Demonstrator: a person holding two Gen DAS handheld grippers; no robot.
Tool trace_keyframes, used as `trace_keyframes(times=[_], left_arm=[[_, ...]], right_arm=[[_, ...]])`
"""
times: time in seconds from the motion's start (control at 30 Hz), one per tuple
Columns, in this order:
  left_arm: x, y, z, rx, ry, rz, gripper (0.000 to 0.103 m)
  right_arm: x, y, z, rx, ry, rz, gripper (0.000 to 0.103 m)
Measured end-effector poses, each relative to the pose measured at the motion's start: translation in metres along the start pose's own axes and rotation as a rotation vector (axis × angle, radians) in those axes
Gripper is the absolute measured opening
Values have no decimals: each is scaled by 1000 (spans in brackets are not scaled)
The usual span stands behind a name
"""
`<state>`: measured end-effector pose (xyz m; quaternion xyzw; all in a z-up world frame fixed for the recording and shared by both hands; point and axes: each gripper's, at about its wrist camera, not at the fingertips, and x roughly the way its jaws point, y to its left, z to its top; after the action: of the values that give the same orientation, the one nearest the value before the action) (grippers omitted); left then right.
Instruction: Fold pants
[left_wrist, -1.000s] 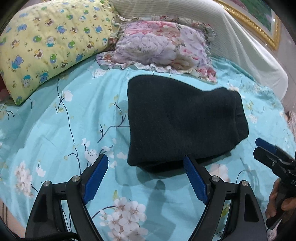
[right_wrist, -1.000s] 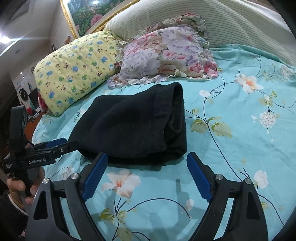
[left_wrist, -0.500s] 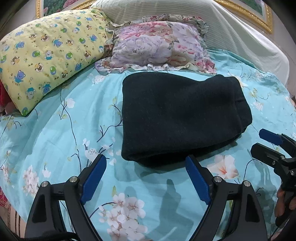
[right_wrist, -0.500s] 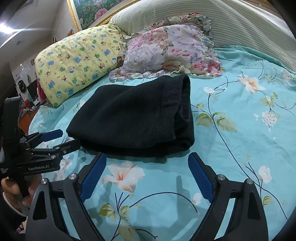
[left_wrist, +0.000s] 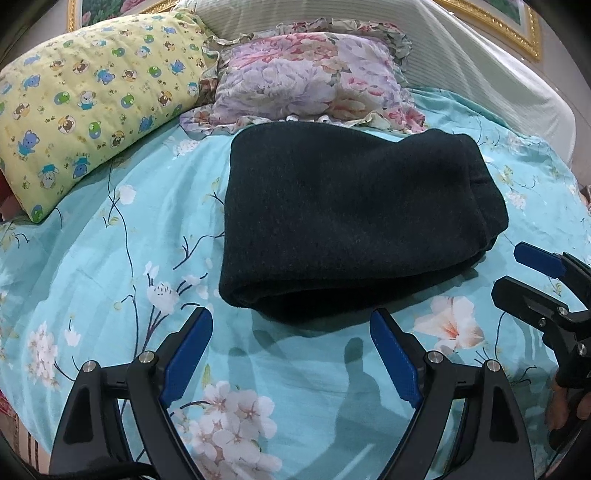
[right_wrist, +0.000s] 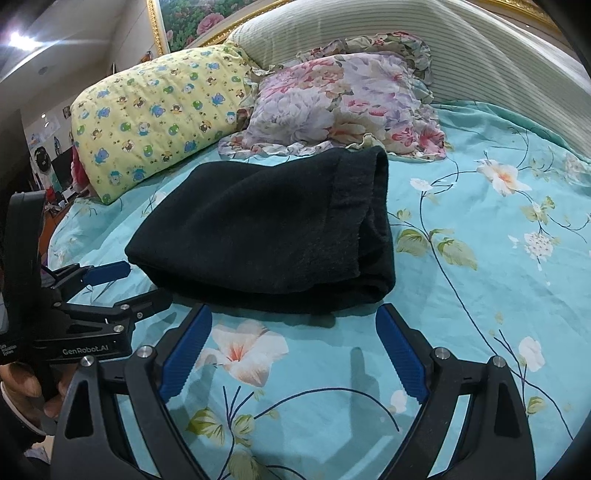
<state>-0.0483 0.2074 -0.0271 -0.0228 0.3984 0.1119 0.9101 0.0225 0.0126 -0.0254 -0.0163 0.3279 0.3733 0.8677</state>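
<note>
Black pants (left_wrist: 351, 225) lie folded in a thick rectangle on the turquoise floral bedsheet (left_wrist: 110, 266); they also show in the right wrist view (right_wrist: 273, 236). My left gripper (left_wrist: 291, 328) is open and empty, just short of the fold's near edge. It also shows at the left of the right wrist view (right_wrist: 144, 284). My right gripper (right_wrist: 293, 325) is open and empty, just short of the pants' near right edge. It shows at the right edge of the left wrist view (left_wrist: 513, 269).
A yellow cartoon-print pillow (left_wrist: 85, 96) and a floral ruffled pillow (left_wrist: 314, 77) lie behind the pants. A striped cream headboard (right_wrist: 406, 37) curves behind them. Bare sheet stretches to the right of the pants (right_wrist: 498, 229).
Both grippers have drawn slightly back and up from the pants, so the pants sit a little farther away. Both stay open. The pants have not moved.
</note>
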Motion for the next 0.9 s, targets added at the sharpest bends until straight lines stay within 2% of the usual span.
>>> trace_keyframes(times=[0.4, 0.57, 0.9], left_arm=[[-1, 0, 1, -3, -29, 1, 88], [0, -1, 2, -3, -28, -4, 88], [1, -1, 2, -1, -18, -3, 88]], right_arm=[[1, 7, 3, -14, -59, -2, 91], [4, 6, 5, -11, -57, 2, 95], [10, 9, 5, -20, -34, -1, 96]])
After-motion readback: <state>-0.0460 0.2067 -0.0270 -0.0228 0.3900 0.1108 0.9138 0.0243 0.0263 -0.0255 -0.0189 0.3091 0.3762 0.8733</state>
